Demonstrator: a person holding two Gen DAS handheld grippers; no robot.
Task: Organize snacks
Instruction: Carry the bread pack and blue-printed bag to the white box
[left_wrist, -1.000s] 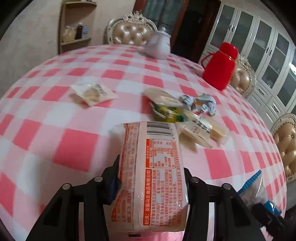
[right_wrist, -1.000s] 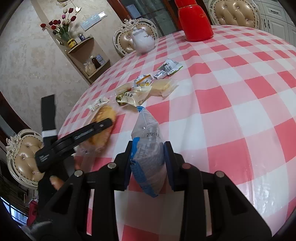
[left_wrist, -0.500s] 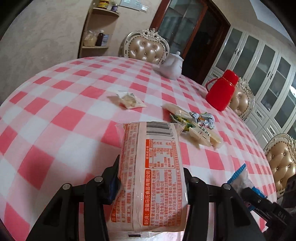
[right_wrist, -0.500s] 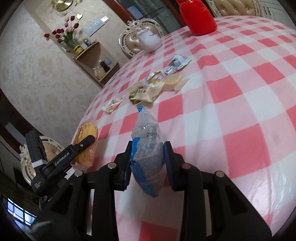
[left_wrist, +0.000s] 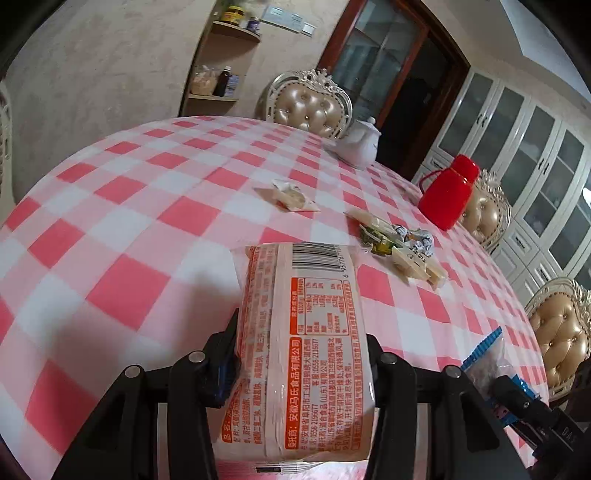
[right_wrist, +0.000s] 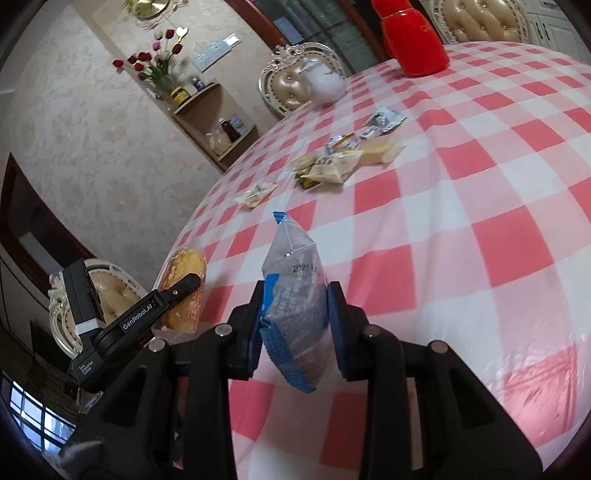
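**Two packets in hand, a cluster left on the cloth**

Both tongs are loaded. The left tongs (left_wrist: 301, 363) are clamped across the width of an orange-printed snack packet (left_wrist: 301, 339), label side up with its barcode end pointing away over the checked worktop (left_wrist: 122, 229); the packet is held clear of the cloth. The right tongs (right_wrist: 295, 325) pinch a clear packet with blue edging (right_wrist: 293, 295) held on edge, its crimped top sticking up and forward. In the right wrist view the left tongs show at the lower left, with the yellow-orange packet between their arms.

What remains, judging from how things lie: a small pale packet (left_wrist: 291, 197) sits alone toward the middle of the worktop, and just beyond it to the right a loose heap of small snacks (left_wrist: 397, 243) lies in a jumble, some overlapping, near the red flask (left_wrist: 445, 194). A white teapot (left_wrist: 356, 146) stands at the far edge.

No tray, box or basket is visible in either view, so where the snacks are meant to end up cannot be told. My reading is that the sorting is at an early to middle stage: two items are lifted and in transit, none can be shown as placed, and at least the lone packet and the heap have yet to be dealt with
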